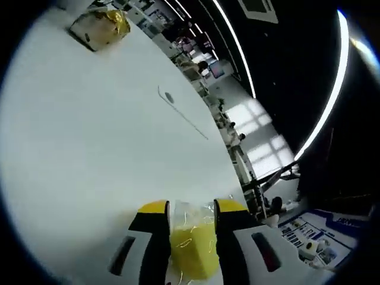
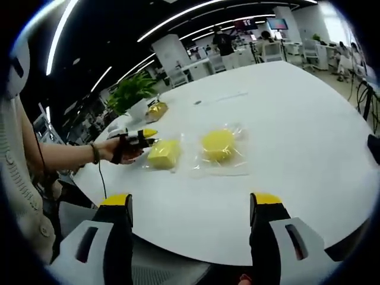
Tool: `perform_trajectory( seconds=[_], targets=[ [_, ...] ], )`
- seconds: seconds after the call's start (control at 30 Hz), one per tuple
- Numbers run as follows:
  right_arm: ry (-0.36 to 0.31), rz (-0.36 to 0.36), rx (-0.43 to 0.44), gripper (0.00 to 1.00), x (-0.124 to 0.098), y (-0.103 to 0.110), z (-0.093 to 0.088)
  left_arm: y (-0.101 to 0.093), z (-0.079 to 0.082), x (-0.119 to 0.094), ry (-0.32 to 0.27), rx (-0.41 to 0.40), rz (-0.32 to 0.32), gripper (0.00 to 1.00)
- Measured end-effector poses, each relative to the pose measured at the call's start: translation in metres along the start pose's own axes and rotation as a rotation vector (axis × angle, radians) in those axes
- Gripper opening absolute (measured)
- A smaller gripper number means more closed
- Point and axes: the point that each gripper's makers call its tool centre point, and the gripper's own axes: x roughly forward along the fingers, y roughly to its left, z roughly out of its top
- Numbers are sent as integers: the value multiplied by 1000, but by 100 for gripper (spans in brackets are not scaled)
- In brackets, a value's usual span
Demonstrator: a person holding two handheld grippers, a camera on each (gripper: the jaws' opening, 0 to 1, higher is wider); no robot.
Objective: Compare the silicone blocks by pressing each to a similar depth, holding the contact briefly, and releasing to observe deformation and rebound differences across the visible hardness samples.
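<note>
A square yellow silicone block (image 1: 191, 252) in a clear plastic wrap sits between the yellow-tipped jaws of my left gripper (image 1: 191, 209), which is shut on it. In the right gripper view the same block (image 2: 164, 153) lies on the white table (image 2: 297, 119), with the left gripper (image 2: 144, 138) pinching its left side, held by a person's hand. A round yellow block (image 2: 218, 144) in a clear bag lies just right of it, untouched. My right gripper (image 2: 191, 205) hovers above the table's near edge, short of both blocks, open wide with nothing between its jaws.
A gold-coloured wrapped item (image 1: 101, 27) (image 2: 157, 108) rests near the table's far side, beside a potted plant (image 2: 133, 89). A thin line (image 1: 181, 113) marks the tabletop. The person's forearm (image 2: 65, 155) reaches in from the left. Desks and chairs stand beyond the table.
</note>
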Motion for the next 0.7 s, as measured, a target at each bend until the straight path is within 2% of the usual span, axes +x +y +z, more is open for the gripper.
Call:
perform_trajectory(
  seconds=[0.2,0.3,0.37,0.43,0.5,0.6,0.7],
  targets=[
    [3,3,1,75,6,4,3,3,-18,5,77,21,-2,19],
    [5,2,0,75,7,5,2,6,-19,5,82,36,4,11],
    [7,3,2,75,7,5,2,6,-18,6,76,26,-7,10],
    [10,4,2,75,8,6,2,5,-17,7,77,57,-11,7],
    [11,4,2,75,9,6,2,2,-14,8,75,144,-28,0],
    [9,5,2,75,9,5,3,-3,-15,9,92,157,-34,0],
    [8,8,2,74,10,5,3,-6,-16,10,105,233,-20,0]
  ],
)
